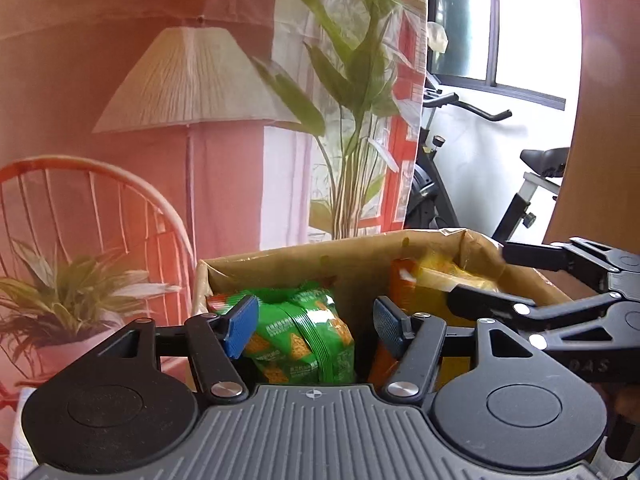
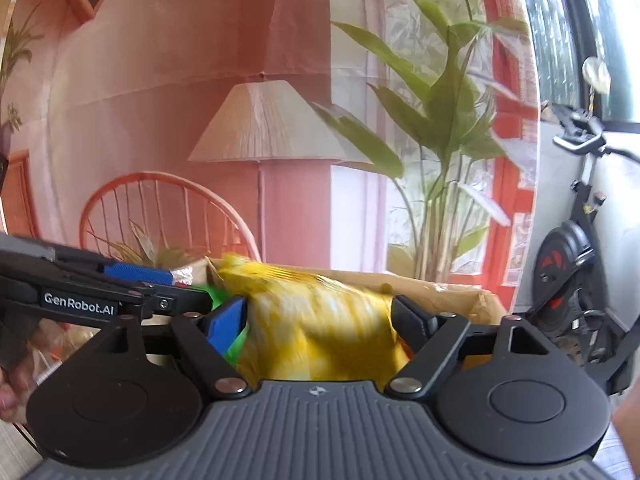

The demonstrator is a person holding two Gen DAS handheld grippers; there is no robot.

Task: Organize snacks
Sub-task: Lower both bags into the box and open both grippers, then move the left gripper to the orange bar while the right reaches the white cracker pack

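Looking low in each frame, we see our left gripper (image 1: pixel 312 326) fingers spread around the green snack bag (image 1: pixel 308 332) in the cardboard box (image 1: pixel 296 264), released; our right gripper (image 2: pixel 320 322) fingers flank the blurred yellow bag (image 2: pixel 320 320), grip uncertain.

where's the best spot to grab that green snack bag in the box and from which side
Probably by its upper crimped edge, from above. The green snack bag stands upright in the cardboard box, whose walls block the sides. The left gripper already straddles it with jaws open, so it could close across the bag's flat faces.
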